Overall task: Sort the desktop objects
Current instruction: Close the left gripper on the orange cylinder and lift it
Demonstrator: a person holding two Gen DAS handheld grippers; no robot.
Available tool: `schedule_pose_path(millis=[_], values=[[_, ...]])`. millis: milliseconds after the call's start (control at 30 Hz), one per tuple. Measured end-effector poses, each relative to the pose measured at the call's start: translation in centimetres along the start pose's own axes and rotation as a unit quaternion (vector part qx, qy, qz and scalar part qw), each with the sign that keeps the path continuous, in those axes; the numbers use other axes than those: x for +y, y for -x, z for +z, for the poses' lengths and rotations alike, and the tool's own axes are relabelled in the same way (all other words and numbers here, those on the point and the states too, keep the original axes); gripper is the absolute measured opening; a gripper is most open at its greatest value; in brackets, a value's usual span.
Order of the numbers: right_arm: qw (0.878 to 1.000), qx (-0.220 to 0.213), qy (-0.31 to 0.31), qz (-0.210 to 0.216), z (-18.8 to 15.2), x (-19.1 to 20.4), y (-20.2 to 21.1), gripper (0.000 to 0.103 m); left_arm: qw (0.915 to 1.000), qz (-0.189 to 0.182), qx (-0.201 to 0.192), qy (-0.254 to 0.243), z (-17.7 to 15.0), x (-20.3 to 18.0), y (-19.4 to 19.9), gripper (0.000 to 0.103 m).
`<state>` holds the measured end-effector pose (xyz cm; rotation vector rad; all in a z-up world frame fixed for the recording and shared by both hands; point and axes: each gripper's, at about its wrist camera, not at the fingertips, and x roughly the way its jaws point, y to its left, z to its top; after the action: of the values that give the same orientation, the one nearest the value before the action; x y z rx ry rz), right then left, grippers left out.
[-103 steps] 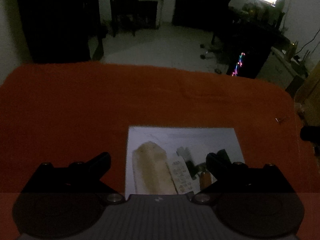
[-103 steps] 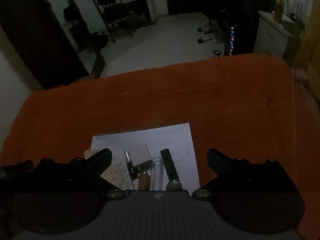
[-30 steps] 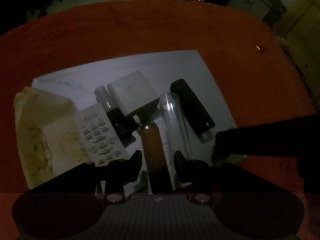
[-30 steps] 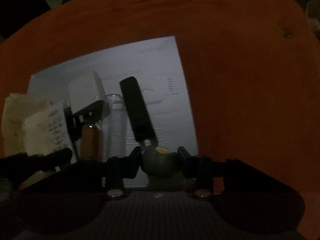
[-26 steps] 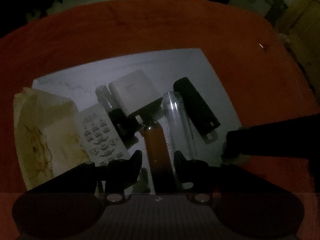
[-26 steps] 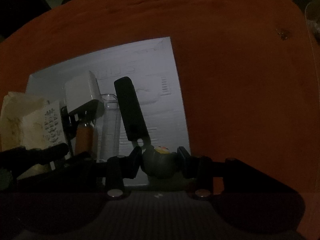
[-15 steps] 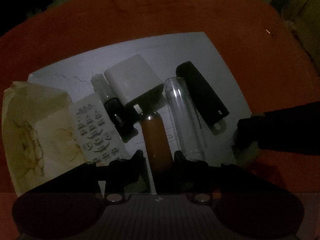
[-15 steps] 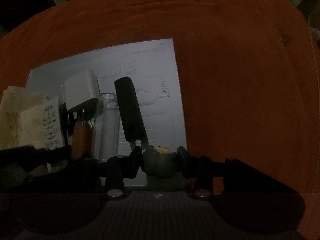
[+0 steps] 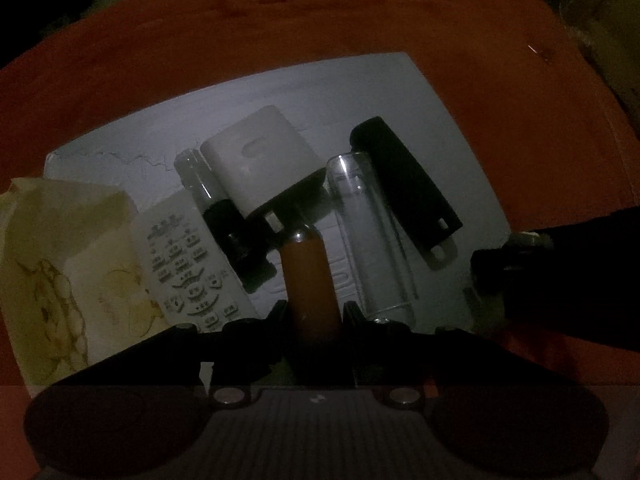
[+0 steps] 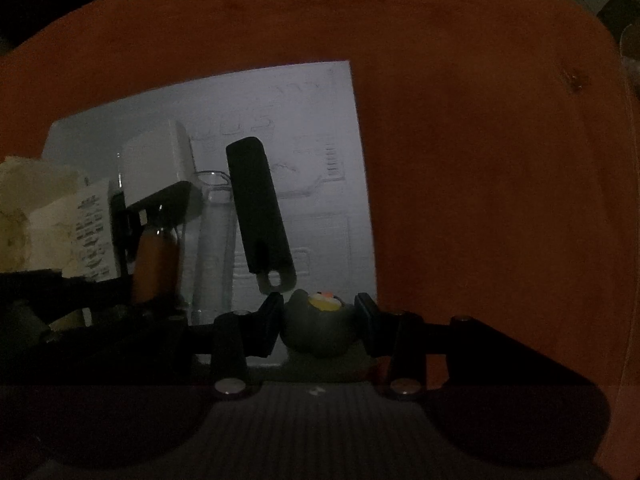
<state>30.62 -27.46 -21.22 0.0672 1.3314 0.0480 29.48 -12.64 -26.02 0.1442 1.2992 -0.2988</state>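
A white paper sheet [image 9: 360, 92] lies on the orange table and carries the objects. My left gripper [image 9: 312, 310] is shut on an orange cylinder [image 9: 308, 276], seen also in the right wrist view [image 10: 156, 268]. My right gripper [image 10: 318, 312] is shut on a dark round toy [image 10: 316, 328] with a yellow face, at the sheet's near right edge. On the sheet lie a clear tube [image 9: 370, 236], a black flat stick [image 9: 404, 196], a white charger block [image 9: 260, 160], a white remote [image 9: 188, 268] and a small dark vial [image 9: 224, 216].
A crumpled yellowish paper bag [image 9: 52, 264] lies at the sheet's left. The orange tabletop [image 10: 480, 160] stretches to the right and far side. A tiny metal item [image 9: 538, 51] lies near the far right edge. The room is dim.
Both grippers came down from above the table and closed, the left on the orange cylinder, the right on the dark toy. In the last second both hold with only slight shifting.
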Motion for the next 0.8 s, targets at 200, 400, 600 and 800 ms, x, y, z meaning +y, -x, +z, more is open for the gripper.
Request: schedule_pose_path(millis=[200, 400, 600, 800], values=[[1.000, -0.002, -0.019, 0.008, 0.0, 0.4, -0.9, 0.042, 0.9999, 0.002, -0.010, 0.001, -0.6, 0.2, 0.4, 0.023], [0.999, -0.003, -0.039, 0.023, 0.1, -0.2, -0.9, 0.042, 0.9997, -0.017, -0.016, 0.010, -0.9, 1.5, 1.2, 0.022], [0.998, -0.021, -0.052, 0.025, 0.5, -0.8, -0.1, 0.042, 0.9988, -0.027, -0.031, 0.025, -1.1, 2.2, 2.2, 0.021], [0.997, -0.038, -0.056, 0.026, 0.7, -0.6, 0.5, 0.042, 0.9984, -0.023, -0.046, 0.025, -1.2, 2.1, 2.9, 0.021]])
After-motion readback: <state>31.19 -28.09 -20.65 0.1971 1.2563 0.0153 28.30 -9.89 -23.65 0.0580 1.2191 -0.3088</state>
